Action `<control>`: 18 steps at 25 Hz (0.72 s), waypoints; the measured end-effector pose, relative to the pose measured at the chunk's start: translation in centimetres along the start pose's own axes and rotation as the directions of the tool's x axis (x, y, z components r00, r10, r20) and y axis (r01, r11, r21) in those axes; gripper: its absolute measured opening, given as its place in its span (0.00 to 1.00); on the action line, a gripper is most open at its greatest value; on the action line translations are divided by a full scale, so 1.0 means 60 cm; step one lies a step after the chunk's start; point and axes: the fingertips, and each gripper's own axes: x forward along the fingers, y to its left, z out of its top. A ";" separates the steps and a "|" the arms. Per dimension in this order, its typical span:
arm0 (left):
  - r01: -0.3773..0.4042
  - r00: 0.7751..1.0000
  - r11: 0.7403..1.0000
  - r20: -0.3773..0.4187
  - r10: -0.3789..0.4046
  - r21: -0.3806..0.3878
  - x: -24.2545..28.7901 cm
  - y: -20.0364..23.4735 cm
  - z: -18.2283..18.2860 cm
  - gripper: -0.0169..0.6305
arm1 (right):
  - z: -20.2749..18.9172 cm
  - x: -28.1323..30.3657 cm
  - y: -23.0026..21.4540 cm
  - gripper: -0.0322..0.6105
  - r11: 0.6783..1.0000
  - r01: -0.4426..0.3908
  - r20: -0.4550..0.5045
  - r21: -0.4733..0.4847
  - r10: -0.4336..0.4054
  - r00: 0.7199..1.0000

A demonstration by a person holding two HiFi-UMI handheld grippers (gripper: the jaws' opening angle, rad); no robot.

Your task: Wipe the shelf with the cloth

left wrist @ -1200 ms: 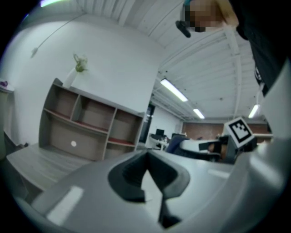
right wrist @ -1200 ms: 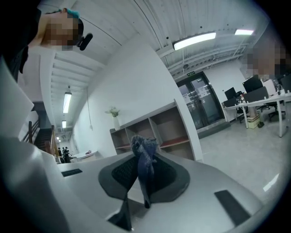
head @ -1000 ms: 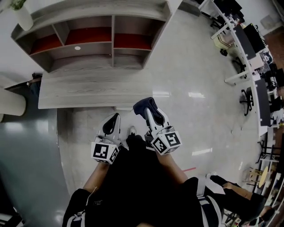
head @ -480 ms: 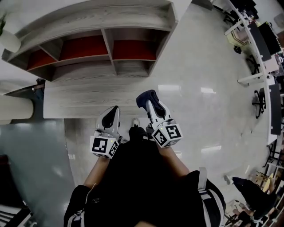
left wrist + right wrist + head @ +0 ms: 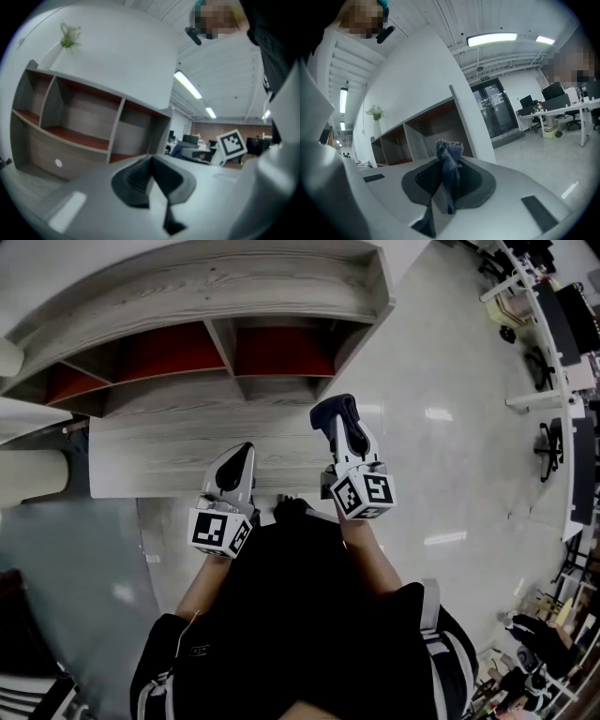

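Observation:
The grey wooden shelf unit [image 5: 197,306] with red-lined compartments fills the top of the head view, above a grey counter top [image 5: 169,451]. My right gripper [image 5: 335,414] is shut on a dark blue cloth [image 5: 330,412], held over the counter's right end just below the rightmost compartment. In the right gripper view the cloth [image 5: 449,161] bunches up between the pads, with the shelf [image 5: 422,133] behind. My left gripper [image 5: 239,454] is shut and holds nothing, over the counter's front edge. The left gripper view shows the shelf compartments [image 5: 84,126] straight ahead.
A potted plant [image 5: 69,35] stands on the shelf's top at the left. A white rounded object [image 5: 33,477] sits left of the counter. Glossy light floor [image 5: 441,465] spreads to the right, with desks and chairs [image 5: 553,352] far right. A person [image 5: 539,643] stands at the lower right.
The right gripper with the cloth has moved forward and up toward the shelf. The shelf unit now looks closer and larger. The left gripper has barely moved.

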 end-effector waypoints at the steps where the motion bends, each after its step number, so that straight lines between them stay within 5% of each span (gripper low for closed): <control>1: 0.016 1.000 1.000 0.006 -0.016 0.006 0.011 0.010 0.008 0.03 | 0.006 0.015 -0.002 0.13 1.000 0.018 0.011 -0.017 -0.018 1.000; 10: 0.141 0.990 0.989 0.021 -0.142 0.046 0.059 0.085 0.063 0.03 | 0.007 0.094 -0.029 0.13 0.965 0.251 0.038 -0.082 -0.248 0.968; 18: 0.202 0.979 0.977 -0.001 -0.203 0.064 0.083 0.111 0.068 0.03 | -0.035 0.159 -0.062 0.13 0.936 0.340 -0.015 -0.090 -0.343 0.939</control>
